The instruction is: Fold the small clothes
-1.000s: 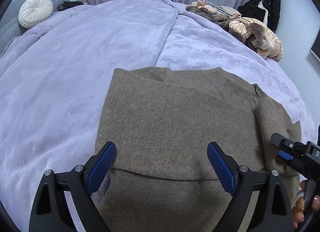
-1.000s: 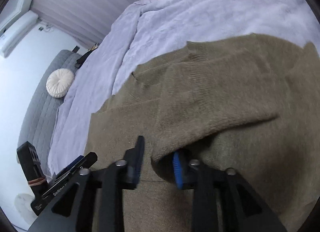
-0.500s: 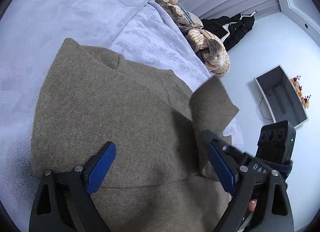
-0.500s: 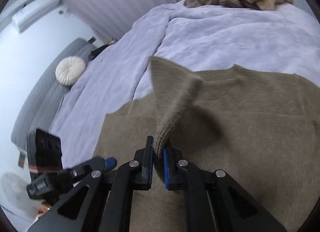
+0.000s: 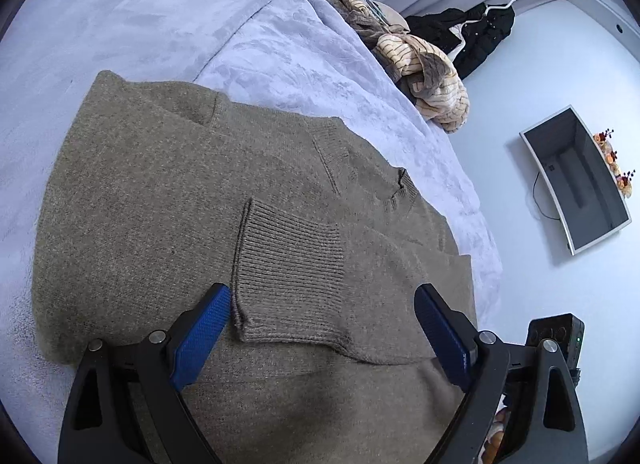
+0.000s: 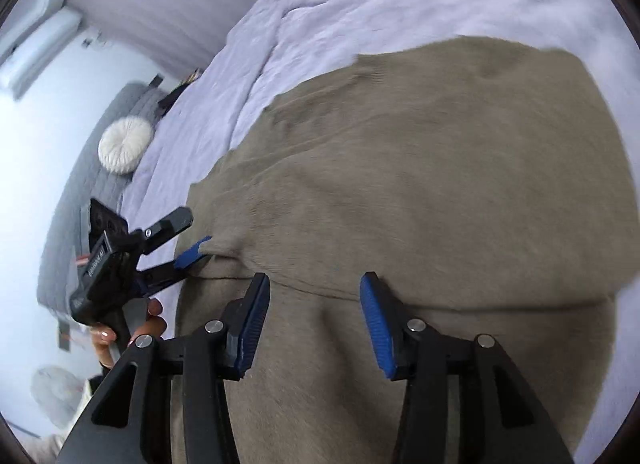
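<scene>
My olive-brown knit sweater (image 5: 168,200) lies flat on the lilac plush blanket (image 5: 132,12) covering the bed, near its right edge. One sleeve is folded across the body, ribbed cuff (image 5: 288,260) lying on top. My left gripper (image 5: 320,328) is spread wide over that cuff, pads clear of it. My right gripper (image 6: 314,316) has just been opening; jaws apart, nothing btwn them, sweater below. A heap of striped beige clothes (image 5: 424,76) sits at the far right edge.
</scene>
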`<state>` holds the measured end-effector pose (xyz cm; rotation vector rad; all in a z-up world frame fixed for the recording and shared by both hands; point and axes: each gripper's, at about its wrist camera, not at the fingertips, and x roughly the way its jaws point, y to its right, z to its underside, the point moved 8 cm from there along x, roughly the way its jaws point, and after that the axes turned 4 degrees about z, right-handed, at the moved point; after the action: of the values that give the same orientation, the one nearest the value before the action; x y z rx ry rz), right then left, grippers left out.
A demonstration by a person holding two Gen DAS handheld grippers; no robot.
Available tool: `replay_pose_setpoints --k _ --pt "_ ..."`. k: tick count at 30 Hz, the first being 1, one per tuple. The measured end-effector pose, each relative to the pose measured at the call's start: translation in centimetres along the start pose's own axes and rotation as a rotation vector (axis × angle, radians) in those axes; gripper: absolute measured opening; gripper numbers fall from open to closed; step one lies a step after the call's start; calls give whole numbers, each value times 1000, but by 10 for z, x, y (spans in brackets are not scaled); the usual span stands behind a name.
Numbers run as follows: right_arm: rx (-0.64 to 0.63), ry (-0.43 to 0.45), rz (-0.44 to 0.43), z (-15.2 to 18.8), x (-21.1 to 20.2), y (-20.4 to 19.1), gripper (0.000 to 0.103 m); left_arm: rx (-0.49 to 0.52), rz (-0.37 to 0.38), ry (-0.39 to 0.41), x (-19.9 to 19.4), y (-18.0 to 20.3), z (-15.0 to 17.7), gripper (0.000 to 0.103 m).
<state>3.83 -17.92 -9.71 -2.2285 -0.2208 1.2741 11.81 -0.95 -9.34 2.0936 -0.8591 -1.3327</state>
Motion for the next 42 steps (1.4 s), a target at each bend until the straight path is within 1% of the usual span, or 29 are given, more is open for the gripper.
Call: replay_pose_setpoints --k 2,4,5,6,7,8,9,10,11,13,15,16,18,21,23,24,25,26,27,28,29,32,33,34,35,36,37,39,42 --pt "137 30 3 6 -21 37 51 13 -35 -8 6 3 0 92" --pt "242 75 21 9 -37 69 51 27 -70 -20 11 4 1 59" --pt "294 106 18 10 -44 83 51 27 -98 -47 15 1 3 25" --pt "345 134 7 8 -48 92 51 18 -122 -70 18 -2 5 7" --pt "408 169 -21 3 -50 100 51 14 -132 -74 19 -3 6 8" --pt "446 193 -40 -1 -52 106 51 17 -134 -58 15 -2 5 8" --pt "465 211 -42 -6 -51 109 37 22 -133 -40 10 -1 4 8" --pt "450 227 -19 -13 -50 109 6 28 -131 -17 3 1 2 8" --pt "404 240 3 -20 -50 102 6 36 -131 -5 -3 2 2 8" --pt "268 265 62 -30 -54 88 6 61 -146 4 -10 -1 3 8" --pt "201 248 108 -31 -51 86 6 73 -178 -17 -8 -10 7 8" --pt "196 233 125 -27 -54 99 6 72 -194 -35 -4 -17 11 8" --pt "205 192 157 -16 -54 121 6 79 -204 -35 0 -24 17 8" --pt "210 192 154 -7 -51 127 4 80 -206 -11 -7 -24 21 9" --pt "187 191 171 -7 -55 126 4 73 -227 -8 -14 -26 21 13" --pt "179 187 177 -7 -56 126 4 72 -258 7 -21 -29 20 25" --pt "171 183 182 -6 -58 125 5 76 -288 28 -29 -30 18 33" --pt "164 181 185 -4 -61 125 5 82 -316 54 -37 -30 16 57" --pt "157 179 189 -5 -62 124 8 90 -336 83 -46 -31 14 75" --pt "149 177 195 -4 -64 122 9 105 -343 117 -55 -29 12 75" --pt "142 176 199 -1 -66 122 9 113 -348 124 -59 -27 10 75" --pt "125 173 192 8 -75 119 10 118 -352 105 -62 -26 8 75" --pt "127 171 176 10 -77 117 16 117 -350 93 -60 -26 8 75" --pt "135 168 153 11 -78 115 26 115 -351 79 -55 -26 9 75" --pt "145 165 132 13 -80 113 33 108 -352 64 -51 -26 11 75" --pt "159 165 107 13 -79 111 43 97 -354 46 -44 -28 13 75" --pt "169 165 96 12 -78 110 44 89 -365 36 -37 -27 15 75" --pt "175 157 98 11 -75 107 44 95 -417 34 -33 -27 18 75" --pt "102 170 150 9 -76 92 44 155 -482 81 -38 -15 18 75"
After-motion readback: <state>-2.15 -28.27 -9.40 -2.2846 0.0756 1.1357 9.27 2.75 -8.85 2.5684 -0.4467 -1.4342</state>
